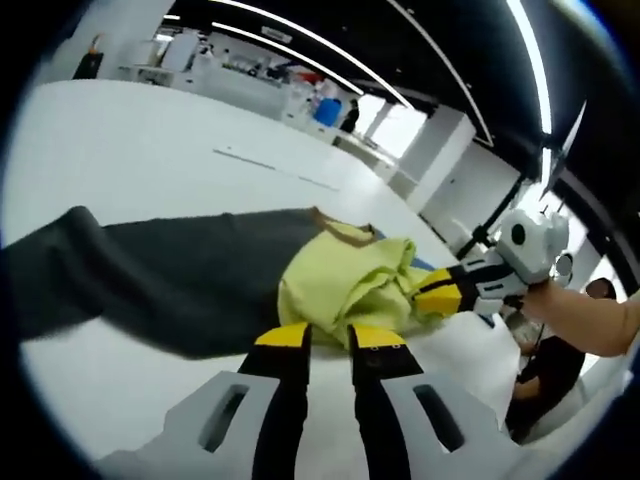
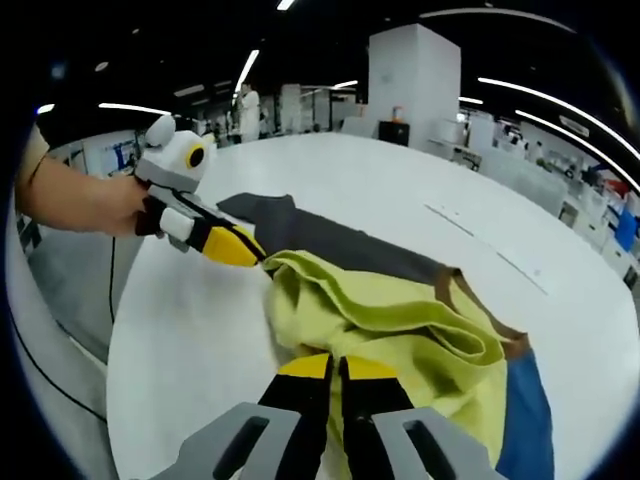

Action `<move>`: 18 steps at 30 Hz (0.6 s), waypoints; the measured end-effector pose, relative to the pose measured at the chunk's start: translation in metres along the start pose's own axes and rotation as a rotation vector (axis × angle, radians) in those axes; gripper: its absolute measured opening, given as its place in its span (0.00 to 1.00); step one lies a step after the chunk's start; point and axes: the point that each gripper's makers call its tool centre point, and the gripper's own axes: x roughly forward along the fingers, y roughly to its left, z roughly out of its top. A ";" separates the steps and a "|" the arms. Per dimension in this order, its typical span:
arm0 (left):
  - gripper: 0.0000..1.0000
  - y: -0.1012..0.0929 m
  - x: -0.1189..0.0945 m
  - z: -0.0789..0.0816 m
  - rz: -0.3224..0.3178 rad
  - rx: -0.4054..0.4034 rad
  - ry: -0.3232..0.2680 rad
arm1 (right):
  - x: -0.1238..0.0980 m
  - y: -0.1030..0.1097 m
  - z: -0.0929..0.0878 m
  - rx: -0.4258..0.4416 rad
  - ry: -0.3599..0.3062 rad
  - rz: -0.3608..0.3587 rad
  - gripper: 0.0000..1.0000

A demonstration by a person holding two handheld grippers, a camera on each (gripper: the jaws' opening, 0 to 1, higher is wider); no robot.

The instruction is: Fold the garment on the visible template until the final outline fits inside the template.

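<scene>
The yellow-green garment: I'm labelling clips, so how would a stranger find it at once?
Start at the big white table. A long dark grey cloth lies across it. The garment is bunched at that cloth's end, pinched by both tools; it is the one bright, crumpled thing, beside a blue patch.
</scene>
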 end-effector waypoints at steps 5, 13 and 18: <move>0.11 0.001 0.005 -0.005 0.009 0.018 0.026 | -0.001 0.001 -0.001 -0.002 0.002 0.000 0.00; 0.07 0.000 0.008 0.000 0.007 0.029 0.017 | -0.003 0.001 -0.003 0.003 0.004 -0.004 0.00; 0.02 0.002 0.009 -0.002 0.015 0.040 0.032 | -0.003 0.001 0.000 0.001 -0.005 -0.007 0.00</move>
